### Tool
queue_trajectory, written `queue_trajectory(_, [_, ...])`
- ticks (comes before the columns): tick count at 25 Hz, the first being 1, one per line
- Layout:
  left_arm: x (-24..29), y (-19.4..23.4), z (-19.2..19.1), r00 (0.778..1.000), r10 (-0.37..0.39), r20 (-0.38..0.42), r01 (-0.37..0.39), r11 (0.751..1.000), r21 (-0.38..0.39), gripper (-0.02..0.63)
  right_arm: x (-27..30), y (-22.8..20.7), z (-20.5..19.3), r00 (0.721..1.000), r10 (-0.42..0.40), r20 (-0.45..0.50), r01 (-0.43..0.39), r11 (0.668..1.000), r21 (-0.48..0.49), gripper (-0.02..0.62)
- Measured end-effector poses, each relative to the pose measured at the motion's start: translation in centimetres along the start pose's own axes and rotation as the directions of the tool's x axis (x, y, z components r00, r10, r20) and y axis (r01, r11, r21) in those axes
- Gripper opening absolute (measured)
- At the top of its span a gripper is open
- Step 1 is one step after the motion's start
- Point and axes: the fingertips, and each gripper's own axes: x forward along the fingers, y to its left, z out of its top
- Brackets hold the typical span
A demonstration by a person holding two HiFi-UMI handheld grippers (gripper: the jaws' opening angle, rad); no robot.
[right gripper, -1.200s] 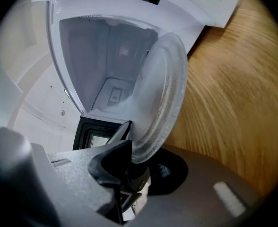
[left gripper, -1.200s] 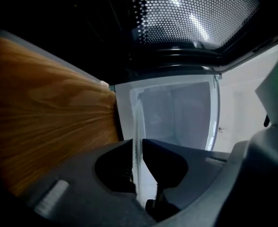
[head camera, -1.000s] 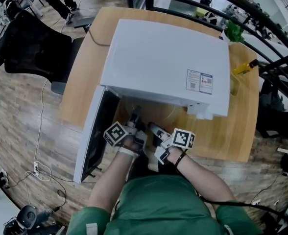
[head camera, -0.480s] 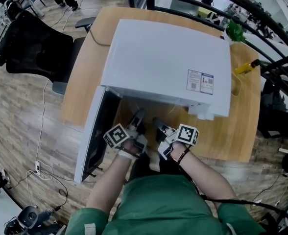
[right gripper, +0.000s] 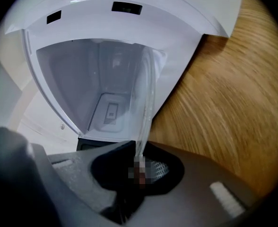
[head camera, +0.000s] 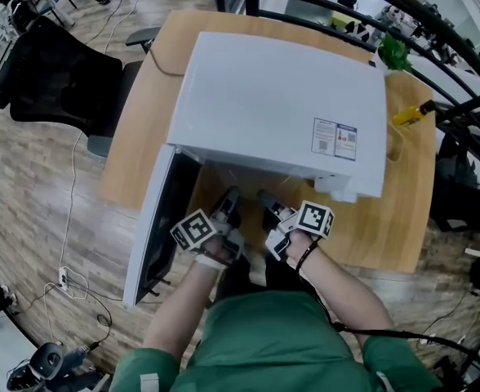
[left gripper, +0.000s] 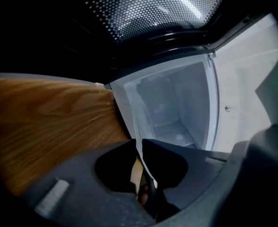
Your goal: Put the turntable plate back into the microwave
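Observation:
The white microwave [head camera: 273, 104] stands on the wooden table with its door [head camera: 154, 235] swung open to the left. A clear glass turntable plate is held on edge in front of the open cavity [right gripper: 91, 79]. In the left gripper view the plate [left gripper: 127, 112] runs down into my left gripper [left gripper: 140, 148], whose jaws are closing, pinched on its rim. In the right gripper view the plate [right gripper: 147, 93] rises out of my right gripper [right gripper: 139, 150], shut on the opposite rim. From the head view both grippers, left [head camera: 230, 196] and right [head camera: 266, 196], point at the opening; the glass is hard to make out there.
The open door's perforated window [left gripper: 143, 13] hangs close above the left gripper. Bare table [right gripper: 224, 117] lies right of the microwave, with a yellow tool [head camera: 407, 113] and a green object [head camera: 389, 53] further back. A black office chair [head camera: 56, 80] stands at the left.
In the head view my right gripper has shifted a little to the right and toward the microwave's opening. The left gripper has stayed nearly in place with a slight roll.

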Motion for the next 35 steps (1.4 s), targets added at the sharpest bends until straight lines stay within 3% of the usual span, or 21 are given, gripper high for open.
queue_trajectory(12, [1.8,-0.2,1.6,0.999,-0.022,0.050,0.025,0.998,-0.058,0.040,-0.1,0.2,0.4,1.000,-0.005,-0.009,0.005,1.000,-0.025,0.073])
queue_trajectory(16, [2.6,-0.3,2.1,0.999,-0.022,0.048,0.024,0.998,-0.054,0.040,-0.3,0.1,1.3,0.999,-0.012,0.046,0.014,1.000,-0.026,0.041])
queue_trajectory(26, [3.9,-0.8,1.7,0.998,-0.043,0.040,0.044,0.999,-0.026,0.049,-0.3,0.0,3.4,0.994,-0.032,0.108,0.034,0.999,-0.022,0.035])
queue_trajectory(31, [4.0,-1.6,-0.3,0.998,-0.068,-0.012,0.068,0.998,-0.012,0.104,-0.2,-0.1,3.5,0.993,-0.034,0.112,0.036,0.999,-0.017,0.035])
queue_trajectory(35, [4.3,-1.4,-0.5,0.999,-0.036,-0.019,0.035,0.999,-0.025,0.052,0.0,0.0,3.8,0.992,-0.048,0.117,0.051,0.998,-0.023,0.035])
